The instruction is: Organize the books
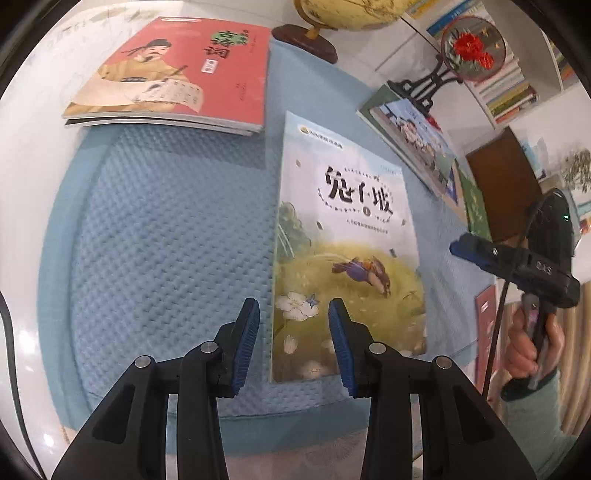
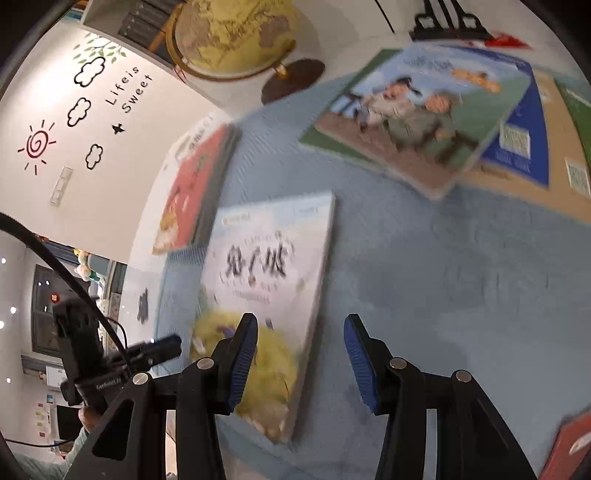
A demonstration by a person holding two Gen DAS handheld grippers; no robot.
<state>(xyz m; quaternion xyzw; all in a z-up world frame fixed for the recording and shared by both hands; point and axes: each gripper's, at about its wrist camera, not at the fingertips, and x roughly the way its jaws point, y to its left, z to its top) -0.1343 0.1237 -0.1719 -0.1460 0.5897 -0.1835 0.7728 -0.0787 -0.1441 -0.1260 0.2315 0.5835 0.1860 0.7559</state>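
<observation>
Here the pale book (image 1: 347, 240) lies flat on the blue mat (image 1: 166, 229), long axis toward the globe (image 1: 340, 14), both grippers, left (image 1: 293, 345) and right (image 2: 300, 360), part-open and empty.

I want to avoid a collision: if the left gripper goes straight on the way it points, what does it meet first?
Most likely the left gripper meets the near left corner of the rabbit-cover book lying flat on the blue mat; depth is unclear.
</observation>
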